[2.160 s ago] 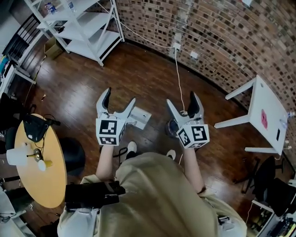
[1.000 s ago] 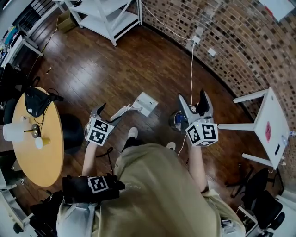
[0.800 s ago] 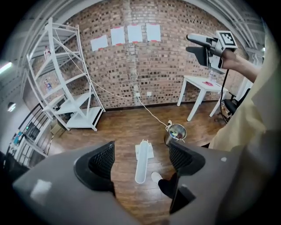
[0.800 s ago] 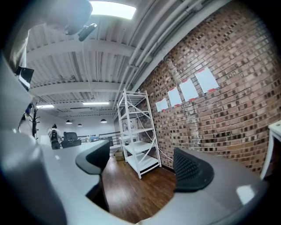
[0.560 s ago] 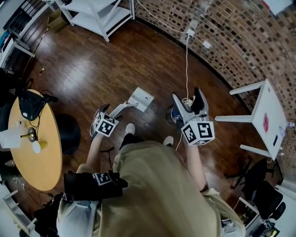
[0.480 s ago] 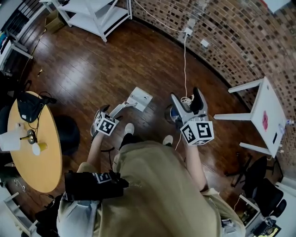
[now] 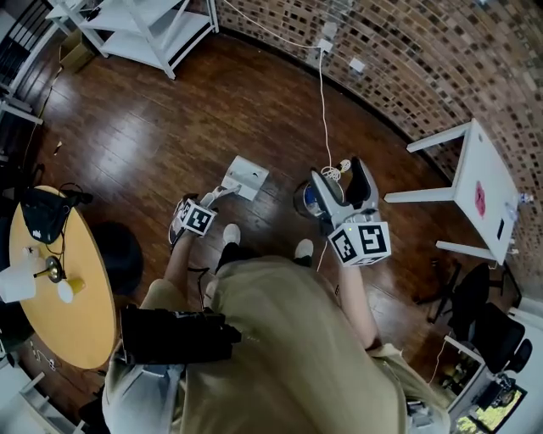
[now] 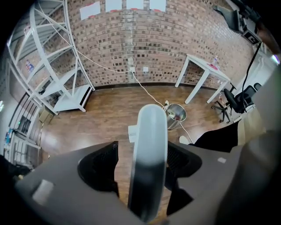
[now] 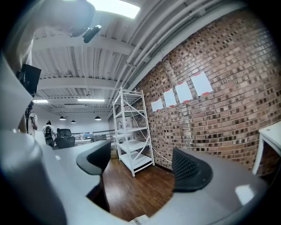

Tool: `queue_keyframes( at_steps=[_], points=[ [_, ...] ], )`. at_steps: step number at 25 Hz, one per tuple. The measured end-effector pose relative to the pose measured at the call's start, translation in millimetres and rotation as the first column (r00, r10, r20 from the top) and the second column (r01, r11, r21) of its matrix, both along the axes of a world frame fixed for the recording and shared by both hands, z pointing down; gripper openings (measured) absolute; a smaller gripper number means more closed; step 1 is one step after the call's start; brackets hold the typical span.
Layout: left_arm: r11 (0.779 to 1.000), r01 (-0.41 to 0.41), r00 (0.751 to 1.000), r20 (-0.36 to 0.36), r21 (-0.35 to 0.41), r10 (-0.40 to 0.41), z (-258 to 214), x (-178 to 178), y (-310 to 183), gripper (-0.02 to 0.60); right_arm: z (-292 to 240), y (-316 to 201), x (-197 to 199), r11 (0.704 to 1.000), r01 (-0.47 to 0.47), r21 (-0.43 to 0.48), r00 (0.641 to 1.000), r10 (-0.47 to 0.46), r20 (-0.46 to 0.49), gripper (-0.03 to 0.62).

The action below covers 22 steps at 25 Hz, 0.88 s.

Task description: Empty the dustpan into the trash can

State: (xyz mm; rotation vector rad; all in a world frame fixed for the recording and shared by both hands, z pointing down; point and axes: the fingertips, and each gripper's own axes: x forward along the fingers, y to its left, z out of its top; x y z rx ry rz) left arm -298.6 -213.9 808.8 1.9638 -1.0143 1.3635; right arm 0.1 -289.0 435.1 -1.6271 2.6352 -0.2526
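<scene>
A white dustpan (image 7: 246, 176) lies on the wood floor, its long pale handle (image 8: 148, 149) running back toward me. My left gripper (image 7: 202, 205) is down low over that handle. In the left gripper view the handle stands between the jaws of the left gripper (image 8: 142, 165), which are closing, with a gap still showing on the left side. A metal trash can (image 8: 175, 115) stands just right of the pan, partly hidden in the head view behind my right gripper (image 7: 339, 180). The right gripper (image 9: 140, 167) is held level and open, with nothing between its fingers.
A round yellow table (image 7: 59, 288) with small items is at my left, a dark stool (image 7: 119, 254) beside it. White shelving (image 7: 144, 25) stands far left by the brick wall. A white cable (image 7: 322, 110) runs to the can. A white side table (image 7: 484, 195) is at the right.
My left gripper has sunk toward the floor and now straddles the dustpan handle, with its jaws narrower. The right gripper has stayed where it was.
</scene>
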Motion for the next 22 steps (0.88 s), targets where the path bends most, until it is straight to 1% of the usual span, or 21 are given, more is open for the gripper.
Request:
queue_keyframes(
  at_steps=[4, 6, 7, 8, 11, 12, 14, 16, 18, 19, 20, 21, 22],
  points=[
    [0.998, -0.009, 1.0, 0.025, -0.055, 0.01, 21.7, -0.3, 9.6, 0.322, 1.2, 3.0, 6.5, 1.0, -0.019, -0.006, 1.0, 0.019, -0.003, 0.44],
    [0.996, -0.015, 0.998, 0.053, -0.087, 0.019, 27.2, -0.7, 14.7, 0.289, 1.3, 3.7, 11.1, 1.0, -0.03, -0.006, 1.0, 0.03, -0.006, 0.44],
    [0.995, -0.017, 0.998, 0.057, -0.096, 0.023, 27.7, 0.1, 14.9, 0.285, 0.8, 3.8, 13.2, 0.999, -0.035, -0.003, 0.999, 0.035, -0.006, 0.44],
    [0.995, -0.021, 0.998, 0.056, -0.101, 0.026, 27.7, 1.9, 13.9, 0.29, 0.2, 3.8, 15.1, 0.999, -0.04, -0.001, 0.999, 0.04, -0.004, 0.44],
    [0.995, -0.045, 0.997, 0.061, -0.091, 0.051, 26.6, 6.6, 7.8, 0.278, -0.2, 4.4, 17.8, 0.999, -0.05, -0.003, 0.999, 0.05, 0.007, 0.44],
    [0.993, -0.061, 0.996, 0.059, -0.099, 0.067, 27.4, 7.7, 8.6, 0.27, 0.4, 5.0, 17.4, 0.999, -0.051, -0.004, 0.999, 0.051, 0.011, 0.44],
    [0.984, -0.094, 0.994, 0.037, -0.149, 0.1, 31.5, 10.9, 16.4, 0.249, 1.5, 6.0, 15.4, 0.999, -0.047, -0.005, 0.999, 0.047, 0.018, 0.44],
    [0.979, -0.105, 0.993, 0.028, -0.177, 0.112, 33.6, 13.2, 20.4, 0.235, 1.1, 5.4, 15.3, 0.999, -0.043, -0.003, 0.999, 0.043, 0.024, 0.44],
    [0.98, -0.122, 0.99, 0.046, -0.16, 0.131, 30.4, 15.6, 17.2, 0.224, 0.1, 4.4, 17.7, 0.999, -0.042, -0.001, 0.999, 0.042, 0.03, 0.44],
    [0.98, -0.144, 0.986, 0.063, -0.134, 0.154, 26.3, 17.4, 13.6, 0.21, -0.4, 4.2, 18.8, 0.999, -0.04, 0.0, 0.999, 0.04, 0.036, 0.437],
    [0.98, -0.174, 0.98, 0.078, -0.098, 0.182, 21.7, 20.4, 9.9, 0.176, -1.1, 4.4, 19.6, 0.999, -0.038, 0.001, 0.998, 0.038, 0.045, 0.437],
    [0.978, -0.202, 0.974, 0.088, -0.061, 0.207, 17.7, 24.4, 7.3, 0.098, -2.0, 4.9, 19.9, 0.999, -0.034, 0.001, 0.998, 0.034, 0.059, 0.436],
    [0.975, -0.219, 0.971, 0.091, -0.032, 0.221, 14.8, 28.4, 6.0, 0.065, -3.2, 5.8, 20.0, 1.0, -0.029, 0.002, 0.997, 0.029, 0.075, 0.434]
  ],
)
